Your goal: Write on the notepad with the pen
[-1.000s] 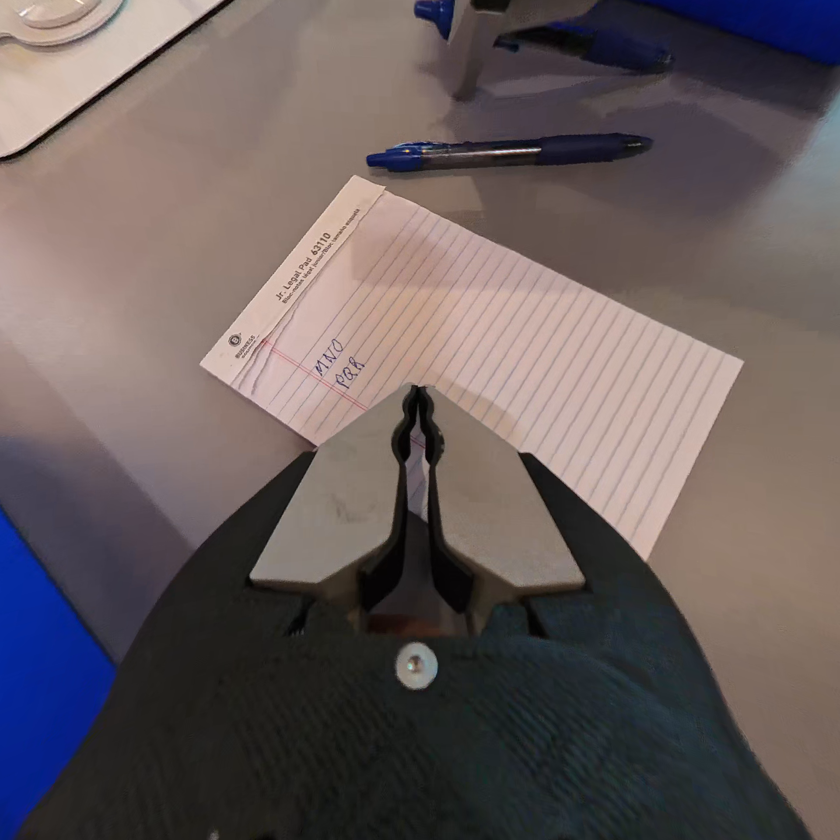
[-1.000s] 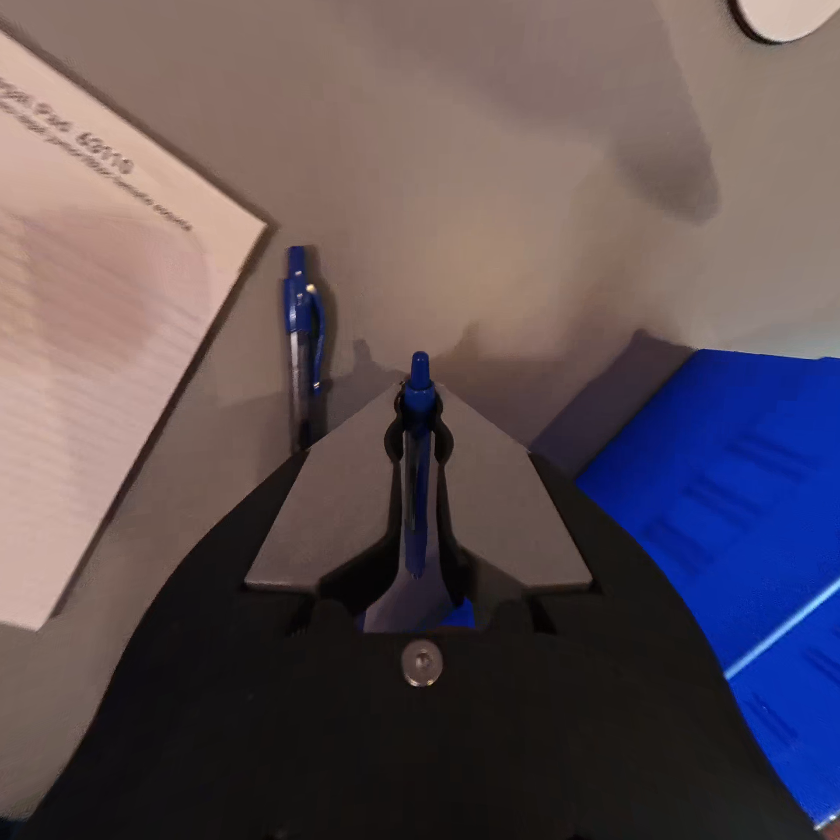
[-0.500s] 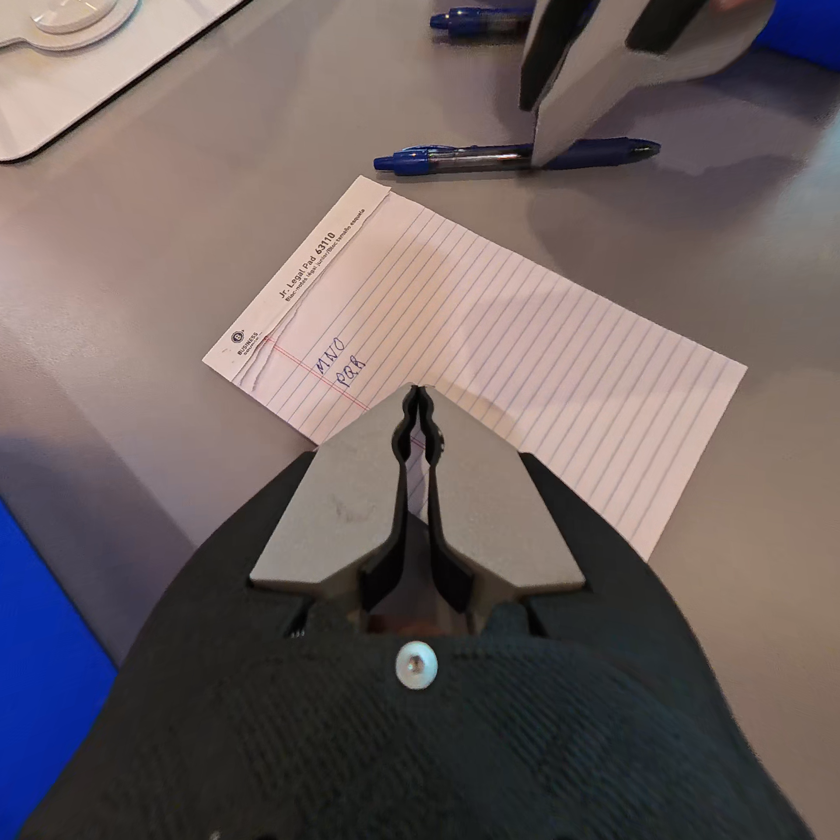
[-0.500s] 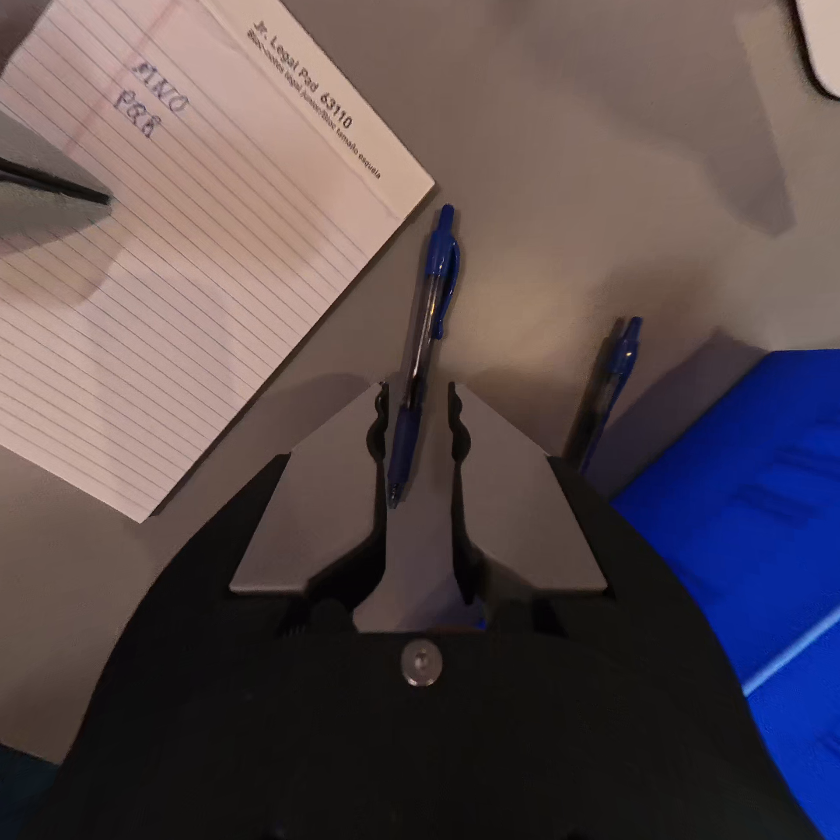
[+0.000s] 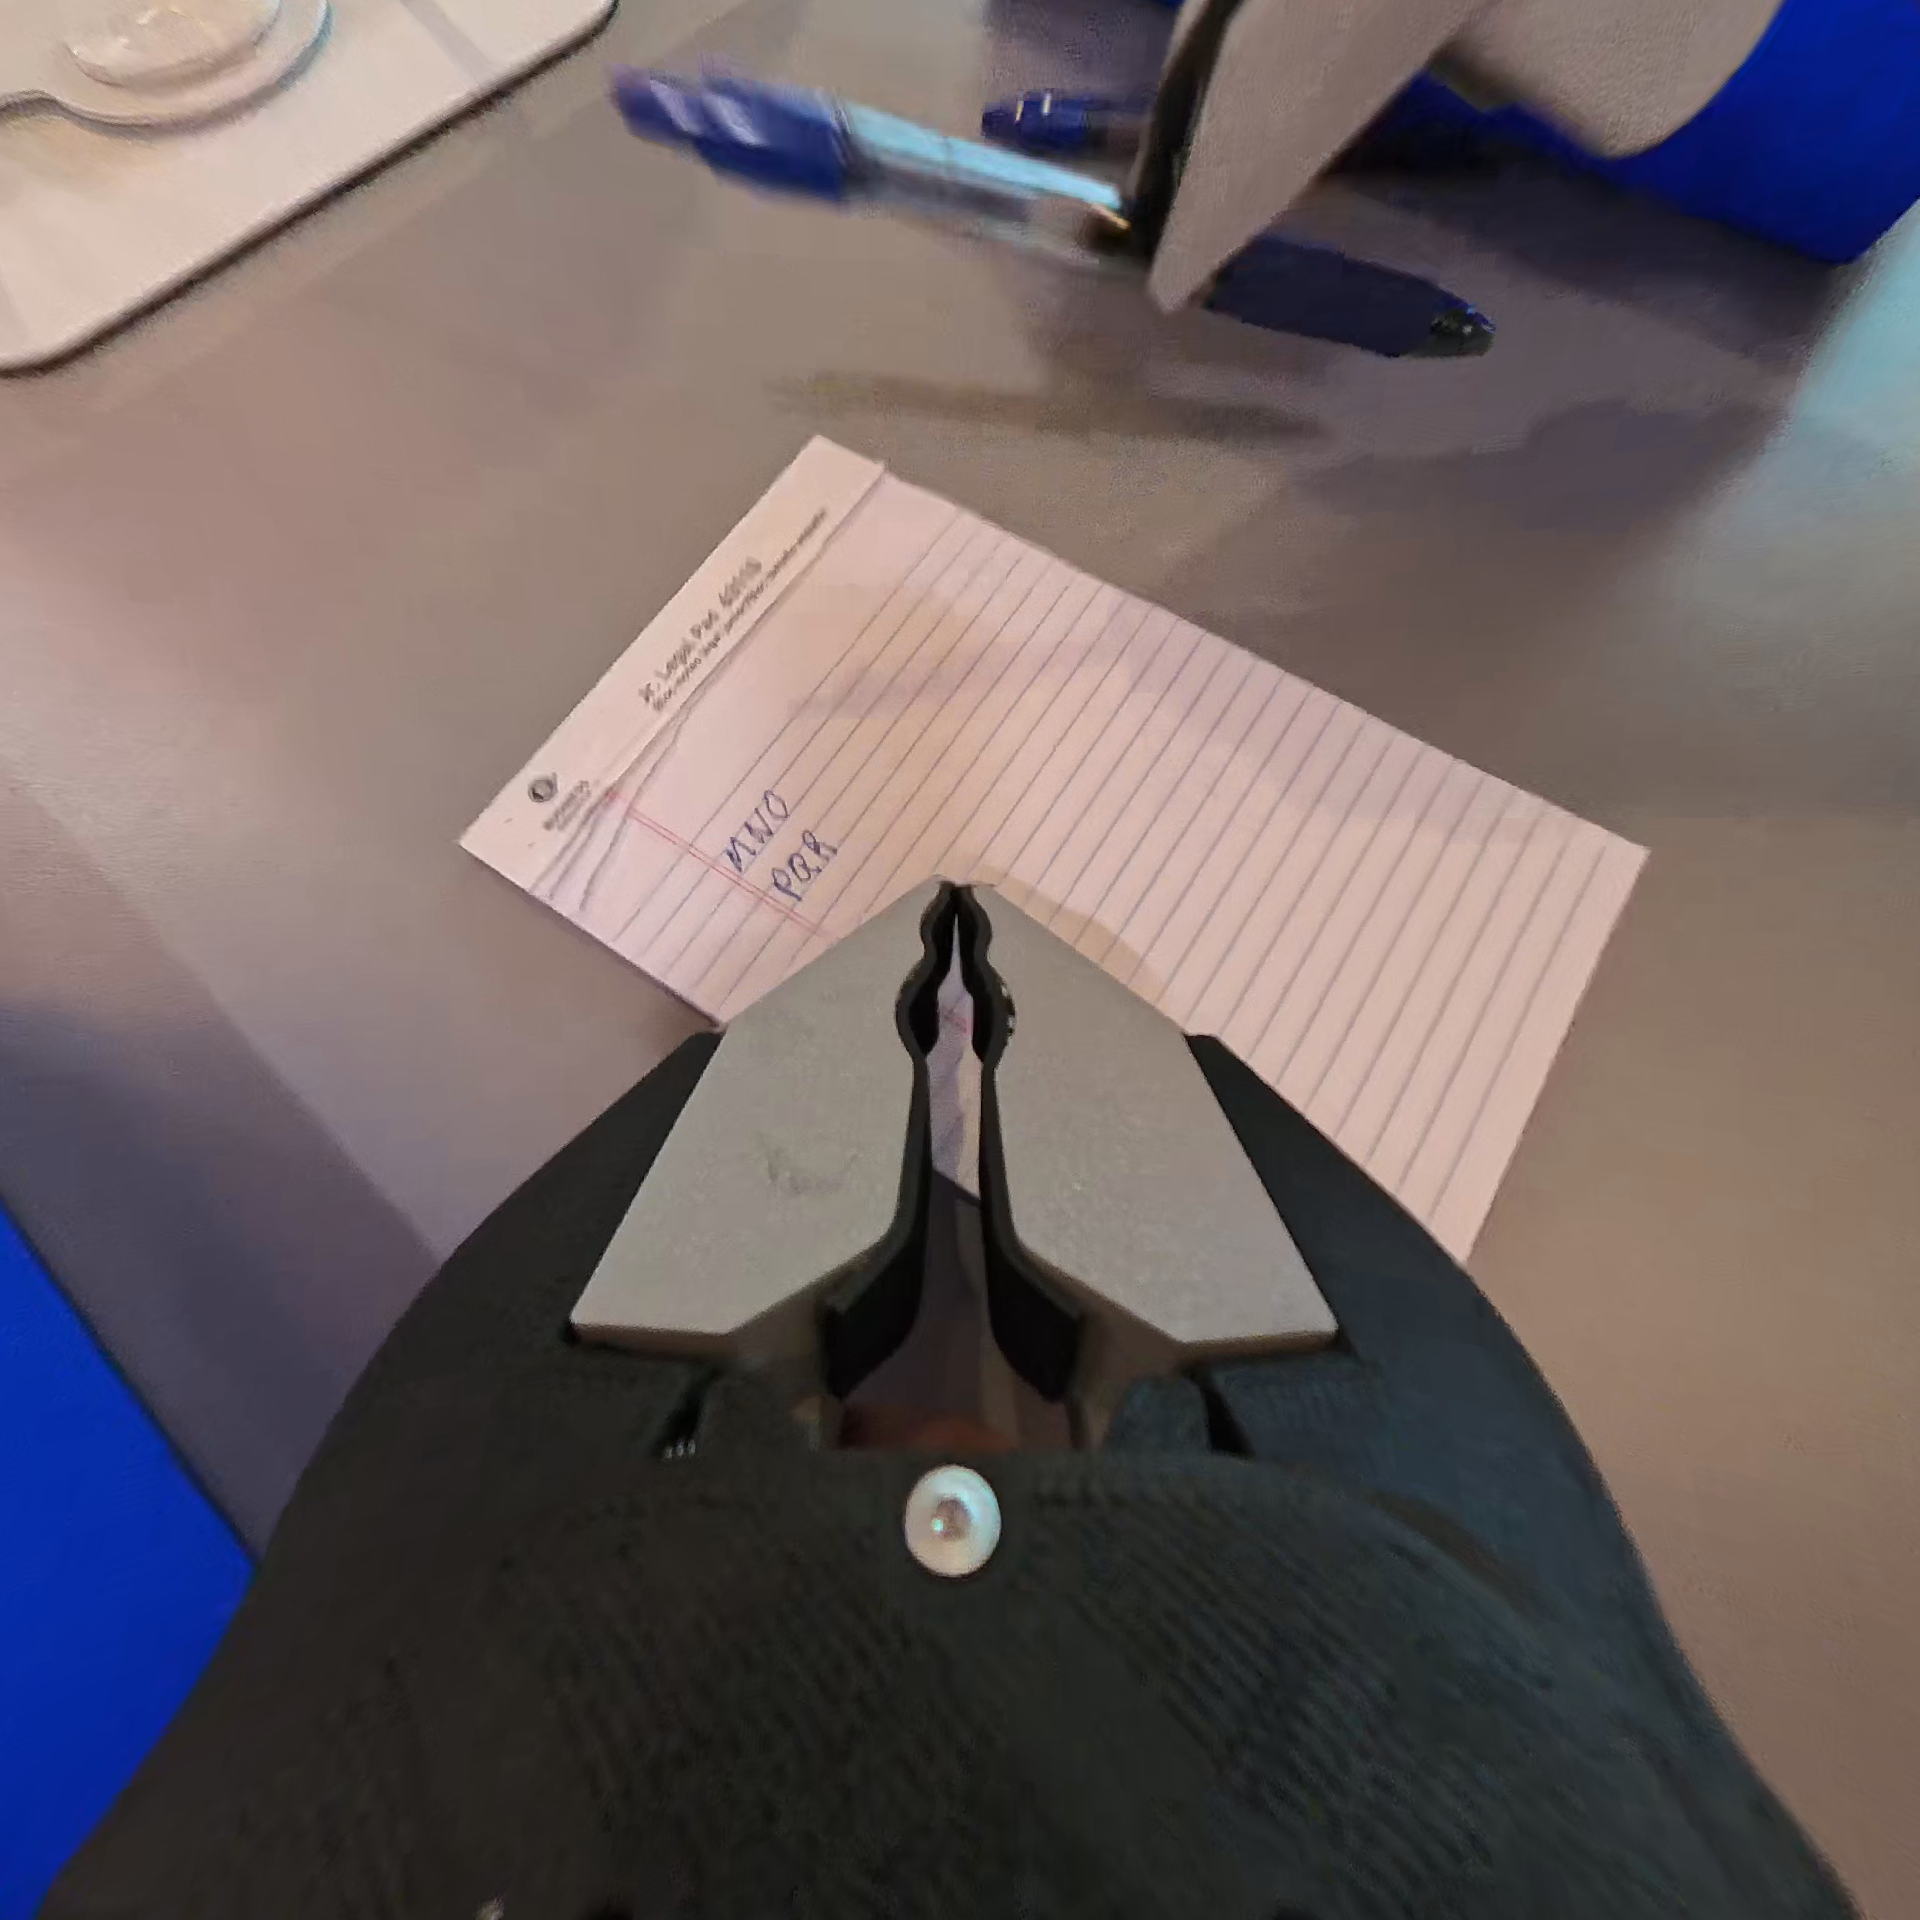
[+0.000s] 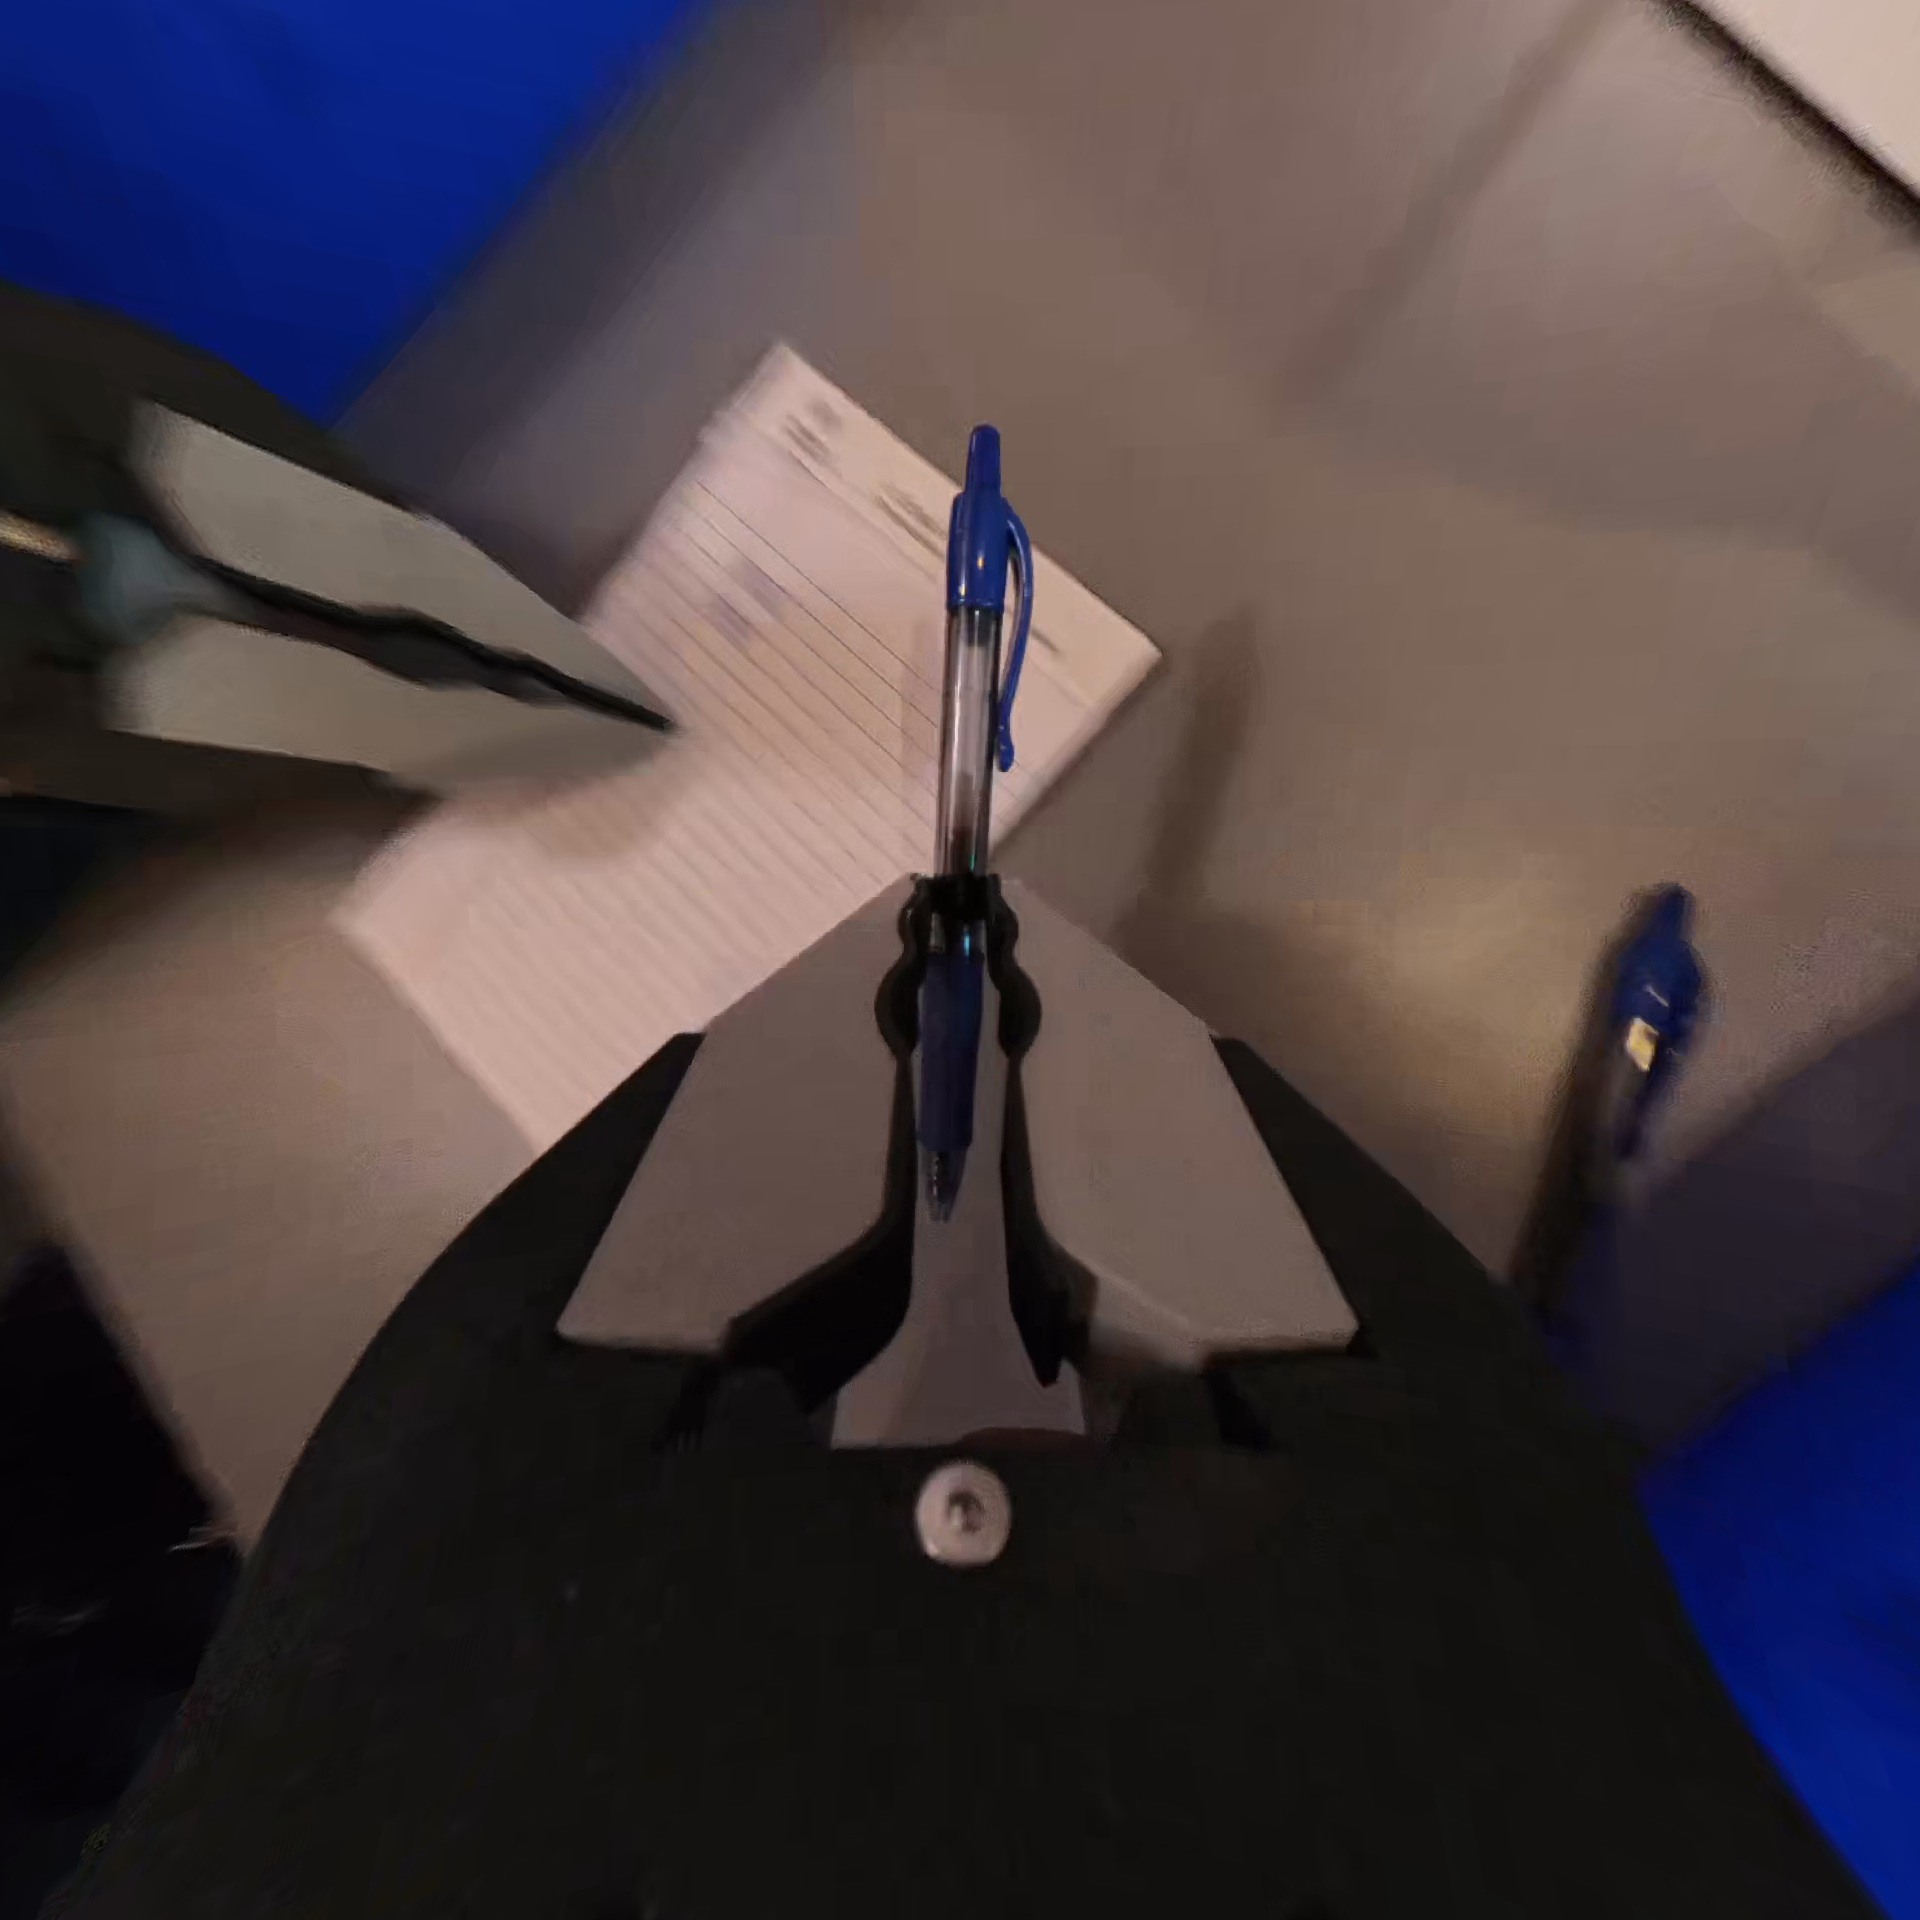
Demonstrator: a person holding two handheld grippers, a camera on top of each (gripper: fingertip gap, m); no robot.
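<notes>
A white lined notepad (image 5: 1143,810) lies on the grey table, with a few blue handwritten marks near its top left. My left gripper (image 5: 958,891) is shut and empty, its tips over the pad's near edge. My right gripper (image 6: 958,883) is shut on a blue pen (image 6: 971,665), gripping it near the dark rubber grip, the clip end pointing forward and the tip back toward the camera. In the left wrist view the right gripper (image 5: 1153,239) holds that pen (image 5: 894,156) lifted above the table beyond the pad. The notepad (image 6: 727,831) also shows blurred in the right wrist view.
A second blue pen (image 6: 1652,1008) lies on the table to the right, by a blue folder (image 6: 1818,1507). It also shows in the left wrist view (image 5: 1060,109). A white tray (image 5: 208,187) sits at the far left. Blue surface (image 5: 83,1507) lies beyond the table's near-left edge. There is about 10 cm between the tips of the two grippers. My right gripper is the nearer one to the blue folder (image 6: 1818,1507): about 15 cm, against 25 cm.
My right gripper put down one pen, opened around the pen nearer the pad, closed on it, and has lifted and swung it toward the pad. The left gripper has stayed still.
</notes>
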